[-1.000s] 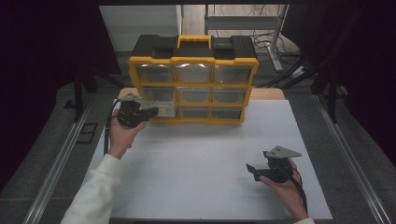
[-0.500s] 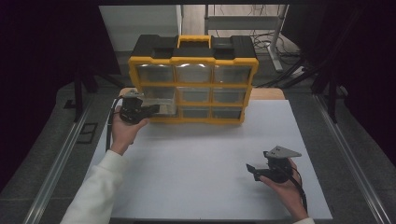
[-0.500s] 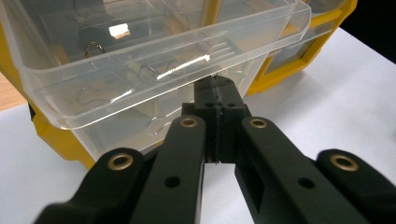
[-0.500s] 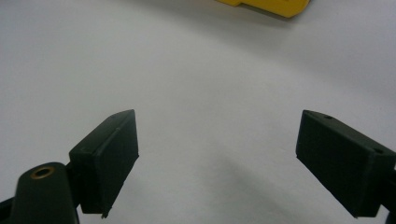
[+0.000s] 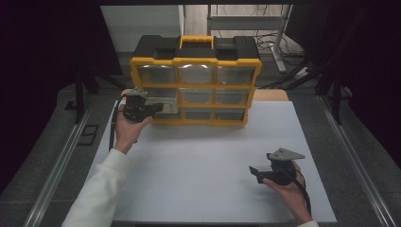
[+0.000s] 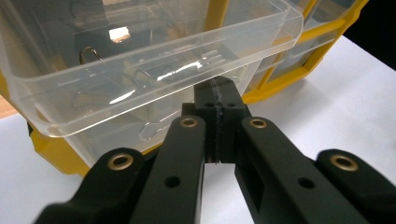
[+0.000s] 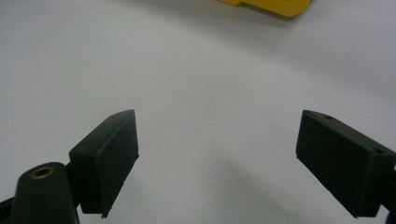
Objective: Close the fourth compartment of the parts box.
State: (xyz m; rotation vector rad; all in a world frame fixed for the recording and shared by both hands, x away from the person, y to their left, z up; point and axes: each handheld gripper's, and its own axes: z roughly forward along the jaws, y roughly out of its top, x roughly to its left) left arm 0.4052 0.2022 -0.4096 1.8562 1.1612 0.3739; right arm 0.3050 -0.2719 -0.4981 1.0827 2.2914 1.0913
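Right now the left hand-held gripper (image 6: 217, 100) has its two black jaws pressed together on the front lip of a clear plastic drawer (image 6: 154, 60), pinching that thin edge. The drawer sits partly pulled out of the yellow organizer box (image 5: 196, 85), at the left end of its lower rows, and the box stands at the far side of the white table (image 5: 203, 161). In the high view the left hand-held gripper (image 5: 142, 108) is right up against that left side of the box. The drawer looks light and stiff, made of thin see-through plastic, so it will likely slide easily but could crack or bend if squeezed too hard. Its smooth walls look slippery, so the front lip is the best place to hold, because it sticks out and gives the jaws something to catch. Inside the drawer lie some small metal clips (image 6: 140, 77) with wire loops. They are loose, so they would probably rattle and slip around if the drawer is tipped or yanked. Pulling straight and slow seems the safe way, and the drawer should stay level so nothing spills. The right hand-held gripper (image 5: 265, 170) rests low over the table on the near right side, well apart from the box, with its jaws spread wide and nothing between them.
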